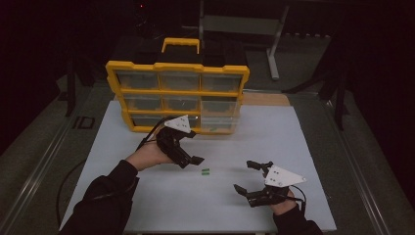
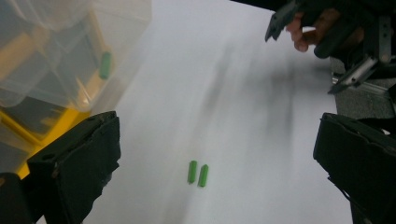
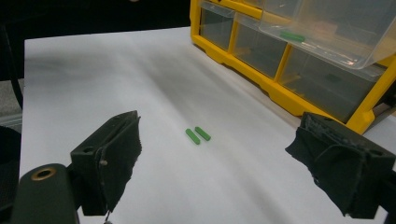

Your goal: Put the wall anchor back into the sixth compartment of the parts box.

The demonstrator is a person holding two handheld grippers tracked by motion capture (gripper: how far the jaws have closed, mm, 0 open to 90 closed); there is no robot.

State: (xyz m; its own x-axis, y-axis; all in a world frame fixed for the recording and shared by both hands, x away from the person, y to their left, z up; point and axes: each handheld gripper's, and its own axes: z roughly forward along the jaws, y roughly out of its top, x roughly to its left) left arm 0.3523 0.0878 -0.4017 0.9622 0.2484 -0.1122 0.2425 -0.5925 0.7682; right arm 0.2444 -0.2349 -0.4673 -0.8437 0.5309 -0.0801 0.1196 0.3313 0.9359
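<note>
Two small green pegs [image 1: 205, 171] lie side by side on the white table top [image 1: 147, 196], between both grippers. In the left gripper view the pegs [image 2: 197, 173] rest ahead of the left gripper [image 2: 217, 140], whose jaws stand wide apart with nothing between them. The left gripper [image 1: 195, 148] hovers just left of and behind the pegs. Lower right of them, the right gripper [image 1: 244, 176] is open and empty. The right gripper view has the pegs [image 3: 198, 136] ahead of its gripper [image 3: 219, 128]. A third green peg [image 3: 292, 36] lies in a pulled-out clear drawer [image 1: 218, 121].
A yellow organizer [image 1: 176, 93] with clear drawers stands at the table's back edge, its handle [image 1: 181, 45] behind it. The pulled-out drawer [image 2: 70, 51] juts forward at its lower right. The person's other hand with the right gripper [image 2: 327, 37] is at the top right of the left gripper view.
</note>
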